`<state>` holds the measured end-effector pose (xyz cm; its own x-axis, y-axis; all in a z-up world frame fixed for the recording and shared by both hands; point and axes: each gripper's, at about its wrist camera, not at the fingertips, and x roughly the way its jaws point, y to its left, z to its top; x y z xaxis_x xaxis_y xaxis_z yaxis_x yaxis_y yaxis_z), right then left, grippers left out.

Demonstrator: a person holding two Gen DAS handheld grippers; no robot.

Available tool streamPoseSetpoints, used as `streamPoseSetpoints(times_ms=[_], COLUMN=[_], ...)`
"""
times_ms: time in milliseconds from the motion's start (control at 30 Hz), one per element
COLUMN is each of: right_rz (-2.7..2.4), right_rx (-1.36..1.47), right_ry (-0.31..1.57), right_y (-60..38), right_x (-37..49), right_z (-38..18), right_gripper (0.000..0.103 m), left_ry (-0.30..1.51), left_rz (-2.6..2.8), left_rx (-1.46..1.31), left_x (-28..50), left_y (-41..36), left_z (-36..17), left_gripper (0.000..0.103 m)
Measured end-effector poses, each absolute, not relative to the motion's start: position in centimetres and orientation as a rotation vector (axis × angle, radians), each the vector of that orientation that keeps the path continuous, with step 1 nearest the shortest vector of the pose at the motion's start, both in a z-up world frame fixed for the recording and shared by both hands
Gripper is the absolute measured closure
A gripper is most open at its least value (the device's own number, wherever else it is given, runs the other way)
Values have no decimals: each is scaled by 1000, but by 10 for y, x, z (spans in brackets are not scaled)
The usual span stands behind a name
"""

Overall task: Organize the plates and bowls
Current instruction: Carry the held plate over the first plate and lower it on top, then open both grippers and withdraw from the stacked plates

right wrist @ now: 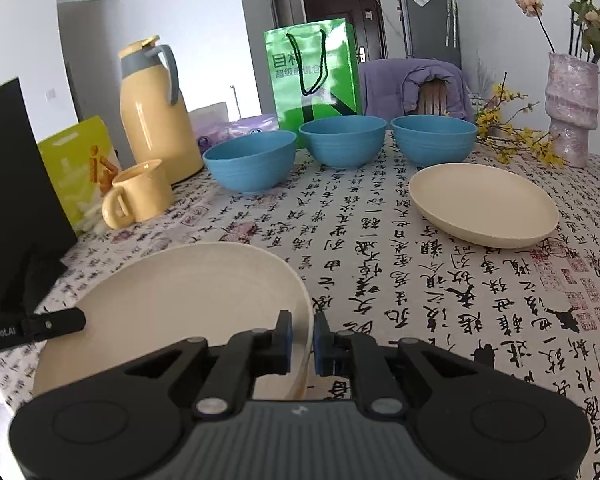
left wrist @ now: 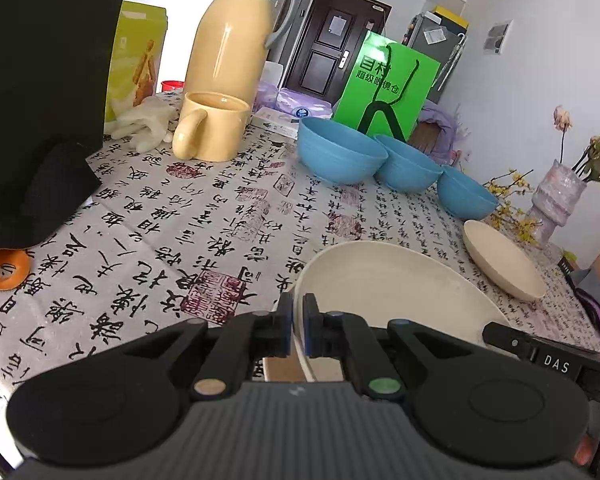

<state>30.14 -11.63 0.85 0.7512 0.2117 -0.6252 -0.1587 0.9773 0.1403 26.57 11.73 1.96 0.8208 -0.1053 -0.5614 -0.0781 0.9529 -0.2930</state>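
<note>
A cream plate (left wrist: pixel 384 292) is held between both grippers, tilted above the table. My left gripper (left wrist: pixel 297 326) is shut on its left rim. My right gripper (right wrist: pixel 302 334) is shut on the right rim of the same plate (right wrist: pixel 180 304). A second cream plate (right wrist: pixel 484 204) lies flat on the tablecloth to the right; it also shows in the left wrist view (left wrist: pixel 500 260). Three blue bowls (right wrist: pixel 252 164) (right wrist: pixel 342 140) (right wrist: pixel 432 136) stand in a row behind, apart from one another. The same bowls show in the left wrist view (left wrist: pixel 340 150).
A yellow thermos (right wrist: pixel 156 112), a yellow mug (right wrist: pixel 140 196), a green paper bag (right wrist: pixel 316 76) and a snack bag (right wrist: pixel 80 168) stand at the back. A vase of flowers (right wrist: pixel 568 108) stands back right. A black box (right wrist: pixel 16 200) is at the left.
</note>
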Motion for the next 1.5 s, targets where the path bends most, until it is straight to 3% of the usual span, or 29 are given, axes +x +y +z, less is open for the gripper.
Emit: streamPoseSetpoints(times_ms=[233, 500, 667, 800, 933, 1033, 1267, 1500], right_rz=[202, 224, 231, 225, 230, 229, 198, 156], right_rx=[64, -10, 0, 16, 45, 48, 3, -4], right_ry=[720, 699, 700, 678, 653, 621, 541, 546], right_y=[-110, -100, -105, -117, -136, -152, -187, -222], right_x=[308, 302, 302, 297, 289, 276, 225, 149], right_z=[-7, -10, -7, 3, 19, 35, 59, 47], right_gripper=[92, 82, 64, 58, 54, 46, 22, 10], left_ry=[621, 610, 625, 607, 567, 540, 498, 460], left_rz=[13, 13, 32, 42, 15, -7, -36, -77], left_rx=[-263, -241, -257, -246, -233, -190, -108, -57], left_x=[273, 271, 269, 259, 242, 225, 175, 123], left_y=[115, 117, 120, 120, 110, 95, 63, 36], left_z=[12, 8, 10, 23, 43, 53, 62, 53], left_gripper=[97, 95, 92, 91, 66, 60, 21, 4])
